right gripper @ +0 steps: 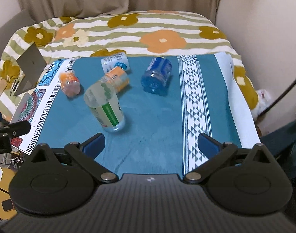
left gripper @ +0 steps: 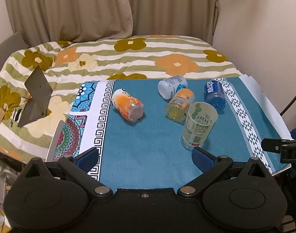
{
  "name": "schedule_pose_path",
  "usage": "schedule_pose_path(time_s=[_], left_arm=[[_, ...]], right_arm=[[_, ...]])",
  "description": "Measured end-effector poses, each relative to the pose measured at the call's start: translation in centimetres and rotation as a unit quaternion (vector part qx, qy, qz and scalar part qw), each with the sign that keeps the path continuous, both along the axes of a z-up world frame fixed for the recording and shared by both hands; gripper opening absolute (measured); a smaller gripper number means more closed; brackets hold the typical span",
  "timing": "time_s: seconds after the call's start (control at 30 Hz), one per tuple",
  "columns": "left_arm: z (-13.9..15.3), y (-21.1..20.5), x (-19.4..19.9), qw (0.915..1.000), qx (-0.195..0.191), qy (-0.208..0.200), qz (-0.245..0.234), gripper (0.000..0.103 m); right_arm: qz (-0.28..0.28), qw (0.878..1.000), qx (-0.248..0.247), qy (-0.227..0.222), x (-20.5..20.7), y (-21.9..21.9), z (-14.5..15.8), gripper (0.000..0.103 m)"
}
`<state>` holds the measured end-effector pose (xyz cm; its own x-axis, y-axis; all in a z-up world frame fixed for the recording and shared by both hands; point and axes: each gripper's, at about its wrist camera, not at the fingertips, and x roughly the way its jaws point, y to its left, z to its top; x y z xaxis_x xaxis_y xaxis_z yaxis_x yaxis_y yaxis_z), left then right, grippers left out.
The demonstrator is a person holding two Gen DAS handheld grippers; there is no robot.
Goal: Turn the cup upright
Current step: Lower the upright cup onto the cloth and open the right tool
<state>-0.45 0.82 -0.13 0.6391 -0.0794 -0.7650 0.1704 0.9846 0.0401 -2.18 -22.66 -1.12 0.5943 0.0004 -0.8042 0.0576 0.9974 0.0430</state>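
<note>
Several cut-bottle cups are on a teal cloth (left gripper: 148,155). A clear green-label cup (left gripper: 199,125) stands upright, open end up; it also shows in the right wrist view (right gripper: 106,106). An orange-pink cup (left gripper: 127,104), a white-blue cup (left gripper: 172,86), a yellow-orange cup (left gripper: 180,104) and a blue cup (left gripper: 215,94) lie on their sides. The blue cup also shows in the right wrist view (right gripper: 157,75). My left gripper (left gripper: 146,156) is open and empty, its right finger just below the green-label cup. My right gripper (right gripper: 151,143) is open and empty, near the cloth's front.
A flowered quilt (left gripper: 128,58) covers the bed behind the cloth. A grey folded stand (left gripper: 36,97) sits at the left on the quilt. Curtains and a wall are at the back. The table's edge drops off at the right (right gripper: 251,120).
</note>
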Motion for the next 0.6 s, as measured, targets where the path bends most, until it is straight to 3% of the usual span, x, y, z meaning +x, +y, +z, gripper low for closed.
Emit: schedule_pose_path(time_s=[0.6], left_arm=[[0.24, -0.18, -0.62, 0.9998, 0.007, -0.016, -0.008, 0.103]], right_arm=[[-0.010, 1.000, -0.004, -0.007, -0.57, 0.02, 0.24, 0.103]])
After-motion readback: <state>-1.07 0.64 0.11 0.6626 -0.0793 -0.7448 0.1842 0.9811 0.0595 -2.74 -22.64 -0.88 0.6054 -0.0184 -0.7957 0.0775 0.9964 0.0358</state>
